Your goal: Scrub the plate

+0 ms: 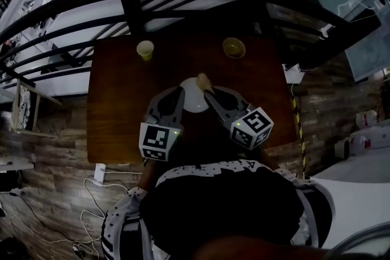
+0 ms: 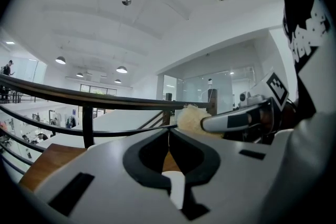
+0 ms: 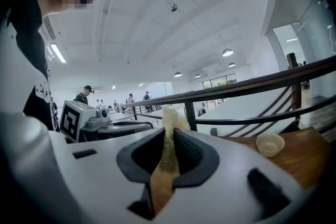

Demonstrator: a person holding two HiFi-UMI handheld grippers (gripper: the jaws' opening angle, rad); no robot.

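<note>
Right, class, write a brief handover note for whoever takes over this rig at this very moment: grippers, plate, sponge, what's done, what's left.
Left gripper: shut on the rim of the white plate, over the middle of the table.
Right gripper: shut on the sponge, whose fluffy end meets the plate's far rim.
Done: plate and sponge are both gripped and touching.
Left: scrub the plate; how clean it is cannot be judged. The cup and the bowl stand apart at the far edge.

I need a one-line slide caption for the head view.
Left tongs hold a white plate over a wooden table; right tongs hold a sponge at its rim.
</note>
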